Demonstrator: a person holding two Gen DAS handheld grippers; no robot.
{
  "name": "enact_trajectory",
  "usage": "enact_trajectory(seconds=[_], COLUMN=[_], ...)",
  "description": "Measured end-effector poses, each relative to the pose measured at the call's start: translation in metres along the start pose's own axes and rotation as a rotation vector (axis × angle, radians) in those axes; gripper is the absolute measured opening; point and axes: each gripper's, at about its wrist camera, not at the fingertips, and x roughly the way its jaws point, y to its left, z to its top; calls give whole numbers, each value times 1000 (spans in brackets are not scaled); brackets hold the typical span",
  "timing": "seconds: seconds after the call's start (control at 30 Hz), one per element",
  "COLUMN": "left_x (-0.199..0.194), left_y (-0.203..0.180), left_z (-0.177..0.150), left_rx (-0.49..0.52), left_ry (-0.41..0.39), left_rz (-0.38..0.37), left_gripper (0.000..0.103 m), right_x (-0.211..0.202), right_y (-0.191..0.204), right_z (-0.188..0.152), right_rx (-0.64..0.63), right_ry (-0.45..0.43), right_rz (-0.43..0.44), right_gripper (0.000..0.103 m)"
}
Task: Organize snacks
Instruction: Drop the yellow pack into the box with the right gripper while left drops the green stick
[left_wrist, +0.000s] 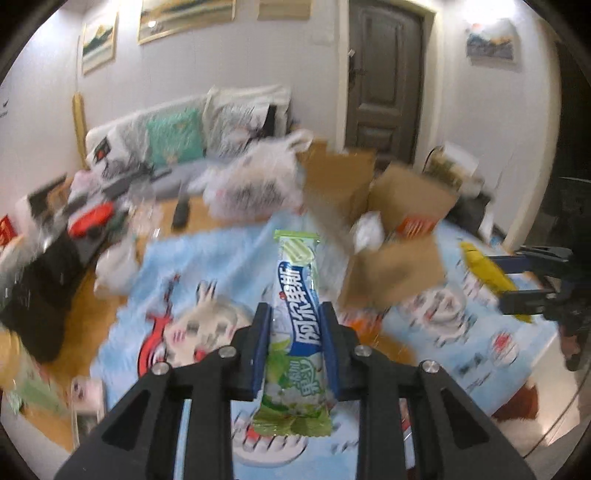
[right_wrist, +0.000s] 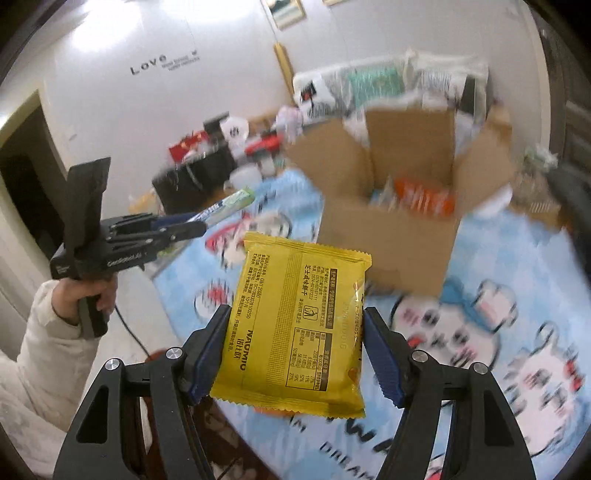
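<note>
My left gripper (left_wrist: 295, 311) is shut on a long green and blue candy pack (left_wrist: 296, 258), held lengthwise above the blanket. The right wrist view shows that gripper (right_wrist: 201, 226) at the left, with the candy pack (right_wrist: 233, 201) sticking out ahead of it. My right gripper (right_wrist: 296, 312) is shut on a flat yellow snack packet (right_wrist: 291, 332), its printed back facing up. From the left wrist view the right gripper (left_wrist: 514, 280) and its yellow packet (left_wrist: 484, 269) appear at the right edge. An open cardboard box (right_wrist: 388, 240) stands ahead of both, and orange packets (right_wrist: 421, 195) lie inside it.
A blue cartoon blanket (left_wrist: 207, 266) covers the surface below. A white plastic bag (left_wrist: 255, 184) sits behind the box (left_wrist: 391, 266). A sofa with cushions (left_wrist: 173, 136), a black bag (left_wrist: 40, 295) and clutter lie at the left. A hand in a white sleeve (right_wrist: 44, 332) holds the left gripper.
</note>
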Motion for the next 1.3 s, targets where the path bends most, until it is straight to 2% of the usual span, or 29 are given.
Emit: enact_trajectory(seconds=[0.1,0.17,0.23,0.33,0.53,0.7,0.87,0.97,1.07,1.13,1.3], left_x=[-1,8,25,60,130,164,176,173,163,154,117], left_y=[-16,-26,-36,-46,-58,-63,-63,-64,-66,-62,-61], left_z=[35,58,81,111,143,152,147,148,148,147,130], left_rx=[29,30,28,9,-11,-8,5,18,44,26,46], left_ry=[-46,-50,-43,12,134,208,232,213,193,178,117], left_rz=[-25,-62,-90,-120,-104,-75,-65,-59,-41,-51,-51], left_gripper=[24,24,24,24,24,24,24,45,49,52,65], right_x=[-13,-17,-12,11,70,93,104,108,105,99,67], right_y=[1,-3,-11,-29,-71,-94,-98,-98,-95,-94,-75], right_z=[28,50,72,98,133,143,142,140,138,136,123], right_rx=[-49,-60,-65,-68,-14,33,17,14,1,2,1], right_ry=[-48,-68,-65,-31,78,121,142,145,140,127,50], right_rz=[-60,-88,-158,-261,-340,-351,-358,-363,-361,-344,-284], right_gripper=[67,67,67,67,66,66,67,68,69,70,70])
